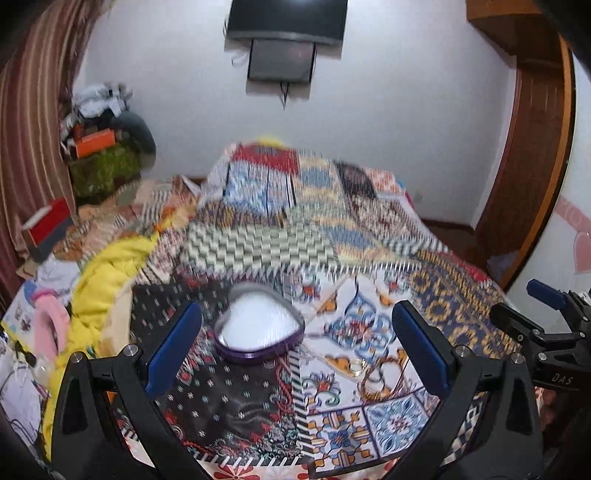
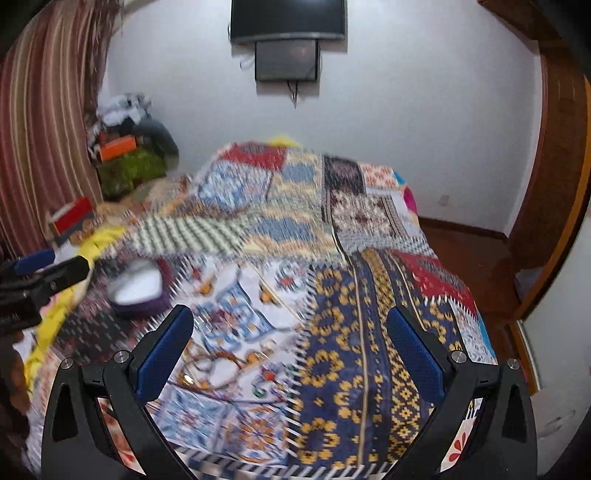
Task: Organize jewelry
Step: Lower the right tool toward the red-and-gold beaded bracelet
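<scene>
Purple heart-shaped box [image 1: 258, 328], white inside, is set on the patchwork bed [image 1: 369, 258]. Gold rings [image 1: 373, 369] are laid just beside it. Left hand-held gripper [image 1: 295, 347] is spread, empty; right hand-held gripper [image 2: 288, 354] likewise, lettered "DAS".

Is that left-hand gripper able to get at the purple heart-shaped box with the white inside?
Probably yes. The left gripper is open, and the purple heart-shaped box lies on the patchwork bedspread just ahead between its fingers, with nothing in the way.

Both wrist views look forward over the patchwork bedspread [image 1: 369, 258], sharing the wall screen [image 2: 288, 18]
</scene>
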`<action>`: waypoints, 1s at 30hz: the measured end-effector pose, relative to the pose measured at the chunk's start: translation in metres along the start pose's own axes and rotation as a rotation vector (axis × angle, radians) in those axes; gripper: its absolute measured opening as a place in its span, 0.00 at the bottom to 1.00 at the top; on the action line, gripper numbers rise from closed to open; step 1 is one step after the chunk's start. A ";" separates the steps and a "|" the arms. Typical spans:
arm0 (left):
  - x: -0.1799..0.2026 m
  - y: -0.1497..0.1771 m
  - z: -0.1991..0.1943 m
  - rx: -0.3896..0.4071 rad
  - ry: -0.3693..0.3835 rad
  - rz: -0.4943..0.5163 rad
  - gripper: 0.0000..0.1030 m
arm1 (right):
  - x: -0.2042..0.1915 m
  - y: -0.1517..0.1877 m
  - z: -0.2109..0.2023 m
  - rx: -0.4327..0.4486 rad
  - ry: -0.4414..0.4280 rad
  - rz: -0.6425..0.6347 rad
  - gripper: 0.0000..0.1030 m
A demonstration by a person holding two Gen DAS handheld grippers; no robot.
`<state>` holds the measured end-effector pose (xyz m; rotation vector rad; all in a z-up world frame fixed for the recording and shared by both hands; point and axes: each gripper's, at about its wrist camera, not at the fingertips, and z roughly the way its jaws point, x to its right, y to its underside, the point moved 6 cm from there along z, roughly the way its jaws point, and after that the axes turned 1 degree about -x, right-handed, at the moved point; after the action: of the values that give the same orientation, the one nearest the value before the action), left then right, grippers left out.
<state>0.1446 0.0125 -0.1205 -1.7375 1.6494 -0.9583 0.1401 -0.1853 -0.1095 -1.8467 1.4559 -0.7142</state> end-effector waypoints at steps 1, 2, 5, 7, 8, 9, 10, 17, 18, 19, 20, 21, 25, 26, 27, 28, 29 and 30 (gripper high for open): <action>-0.001 0.005 0.007 -0.029 0.007 -0.001 1.00 | 0.002 0.004 0.004 -0.019 -0.001 -0.007 1.00; -0.002 0.012 0.017 -0.068 0.019 -0.003 1.00 | 0.003 0.008 0.007 -0.036 -0.002 -0.012 1.00; -0.002 0.030 0.037 -0.153 0.048 -0.005 1.00 | 0.007 0.018 0.018 -0.086 -0.015 -0.027 1.00; -0.001 0.039 0.047 -0.199 0.061 -0.001 1.00 | 0.008 0.024 0.023 -0.109 -0.021 -0.032 1.00; 0.001 0.045 0.053 -0.226 0.065 0.008 0.98 | 0.009 0.028 0.026 -0.120 -0.026 -0.034 1.00; 0.003 0.049 0.057 -0.243 0.066 0.016 0.95 | 0.009 0.029 0.029 -0.127 -0.030 -0.035 1.00; 0.005 0.054 0.061 -0.263 0.069 0.029 0.94 | 0.009 0.031 0.032 -0.137 -0.037 -0.034 1.00; 0.010 0.084 0.081 -0.381 0.092 0.071 0.74 | 0.001 0.039 0.041 -0.189 -0.140 0.006 1.00; 0.009 0.086 0.082 -0.389 0.091 0.077 0.71 | -0.002 0.040 0.042 -0.198 -0.157 0.010 1.00; 0.009 0.088 0.083 -0.392 0.091 0.082 0.69 | -0.004 0.040 0.044 -0.203 -0.166 0.010 1.00; 0.009 0.088 0.084 -0.390 0.089 0.088 0.67 | -0.008 0.040 0.046 -0.212 -0.181 0.009 1.00; 0.009 0.088 0.083 -0.388 0.091 0.093 0.64 | -0.011 0.041 0.047 -0.218 -0.193 0.009 1.00; 0.013 0.089 0.085 -0.398 0.125 0.111 0.50 | -0.025 0.043 0.056 -0.253 -0.240 0.003 1.00; 0.015 0.089 0.086 -0.399 0.130 0.118 0.49 | -0.028 0.044 0.058 -0.261 -0.247 -0.001 1.00; 0.016 0.089 0.087 -0.399 0.132 0.124 0.49 | -0.030 0.044 0.060 -0.268 -0.252 -0.004 1.00; 0.017 0.089 0.088 -0.399 0.137 0.129 0.49 | -0.033 0.045 0.062 -0.278 -0.260 -0.008 1.00; 0.019 0.089 0.089 -0.398 0.143 0.134 0.49 | -0.035 0.046 0.063 -0.287 -0.269 -0.010 1.00; 0.020 0.089 0.090 -0.398 0.148 0.138 0.48 | -0.037 0.048 0.066 -0.299 -0.276 -0.012 1.00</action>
<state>0.1639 -0.0232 -0.2422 -1.8015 2.1431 -0.7459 0.1529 -0.1452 -0.1882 -2.0824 1.4266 -0.2402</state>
